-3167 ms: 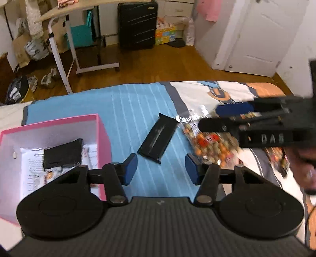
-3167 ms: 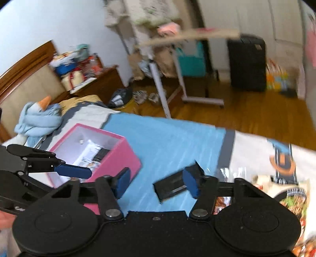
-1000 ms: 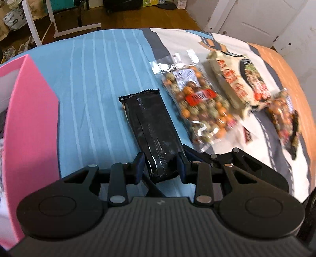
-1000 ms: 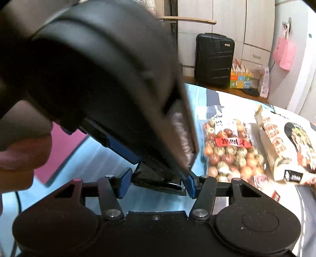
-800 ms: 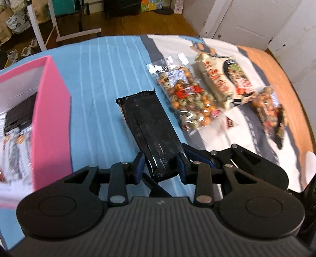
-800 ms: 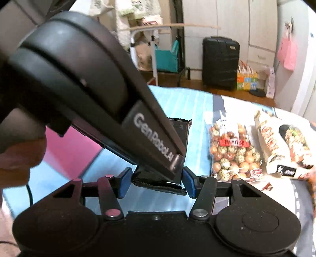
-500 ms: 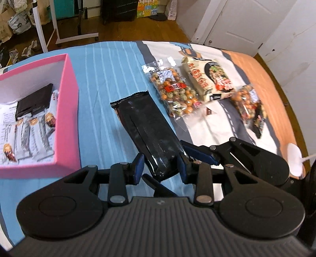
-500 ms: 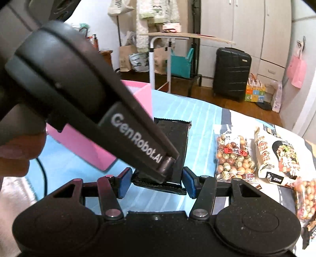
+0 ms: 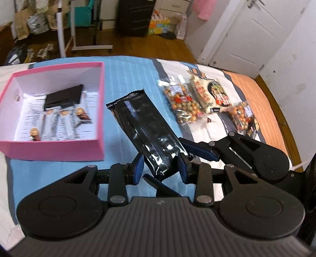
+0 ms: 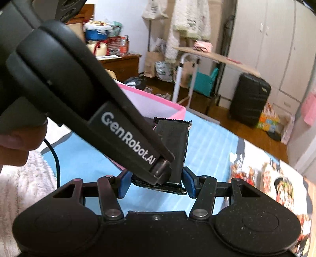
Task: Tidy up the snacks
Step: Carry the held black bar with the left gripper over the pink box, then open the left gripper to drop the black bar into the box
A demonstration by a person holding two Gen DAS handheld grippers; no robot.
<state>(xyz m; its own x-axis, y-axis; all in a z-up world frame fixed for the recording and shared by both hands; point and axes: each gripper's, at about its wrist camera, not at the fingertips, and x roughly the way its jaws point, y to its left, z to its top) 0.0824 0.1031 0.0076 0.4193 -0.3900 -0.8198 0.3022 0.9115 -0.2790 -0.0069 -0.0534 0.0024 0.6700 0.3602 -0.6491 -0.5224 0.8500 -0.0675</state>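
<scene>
A long black snack packet (image 9: pixel 144 128) is held up off the bed, its near end between the pads of both grippers. My left gripper (image 9: pixel 160 168) is shut on its sides. My right gripper (image 10: pixel 156 182) comes in from the right and is shut on the same near end (image 10: pixel 173 150). The pink box (image 9: pixel 59 67) stands to the left and holds a black packet and several white bars. Two bags of coloured nuts (image 9: pixel 181 102) (image 9: pixel 244 116) and a white snack bag (image 9: pixel 211 93) lie on the bed to the right.
The bed (image 9: pixel 126 65) has a blue striped cover, with an orange edge at the right. Beyond it are a wooden floor, a white-legged side table (image 9: pixel 65 29), a black suitcase (image 9: pixel 134 15) and a white door (image 9: pixel 250 31).
Both grippers closed on the black packet and lifted it off the bed. They have risen and drawn back, so the pink box and its contents came into view at the left.
</scene>
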